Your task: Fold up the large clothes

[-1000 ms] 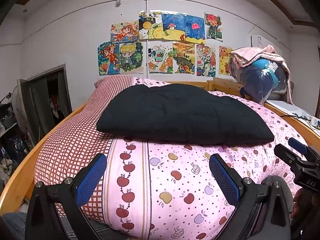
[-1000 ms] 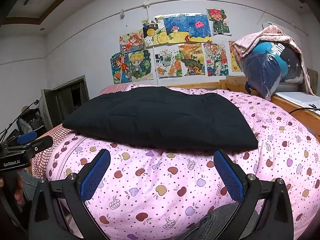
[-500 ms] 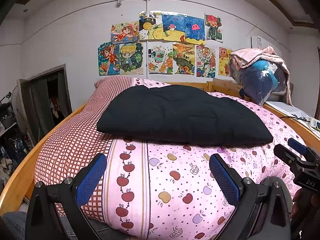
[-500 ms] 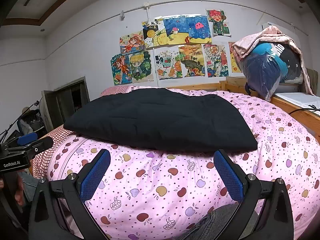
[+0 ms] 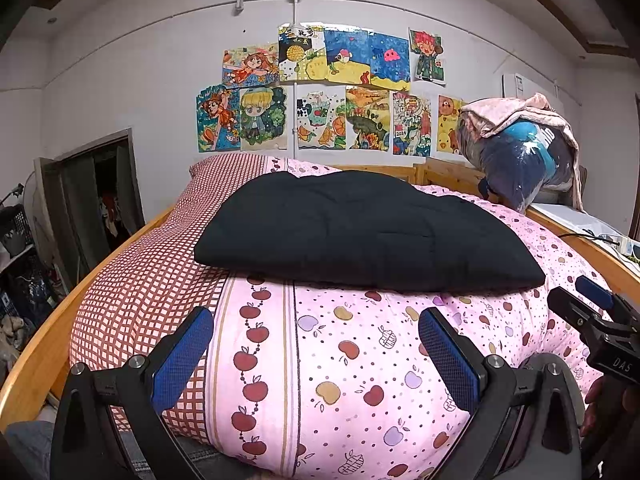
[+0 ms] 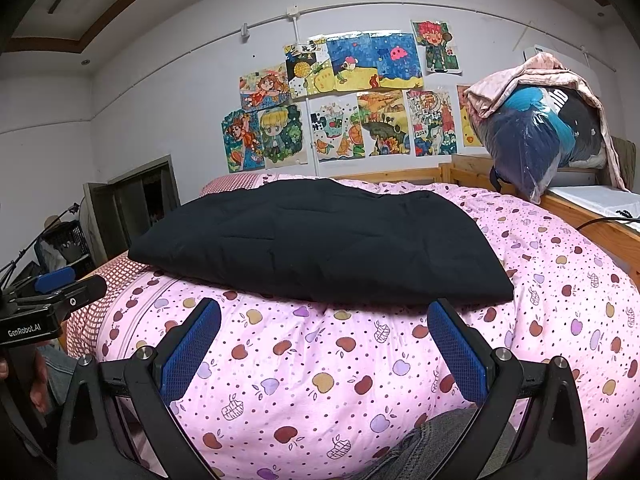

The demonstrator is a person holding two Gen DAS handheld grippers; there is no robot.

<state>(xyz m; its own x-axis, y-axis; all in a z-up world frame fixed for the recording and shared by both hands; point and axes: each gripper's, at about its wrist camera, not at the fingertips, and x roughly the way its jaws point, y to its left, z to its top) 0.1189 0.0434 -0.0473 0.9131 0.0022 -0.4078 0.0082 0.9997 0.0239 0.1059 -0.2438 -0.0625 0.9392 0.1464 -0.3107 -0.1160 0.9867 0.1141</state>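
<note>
We read "GenRobot.AI" in white on the black body of the left claw [image 6: 56, 292] as the right wrist view catches it at the left edge, and "DAS" on the right claw [image 5: 592, 312] at the right edge of the left wrist view. Both claws hover level near the foot of the bed, blue pads [image 5: 182, 354] spread wide apart, gripping nothing. We find the folded black quilted garment [image 5: 360, 232] lying flat on the pink apple-print duvet [image 5: 360, 360], beyond both claws and clear of them. Colourful drawings [image 5: 332, 92] hang on the white wall behind.
</note>
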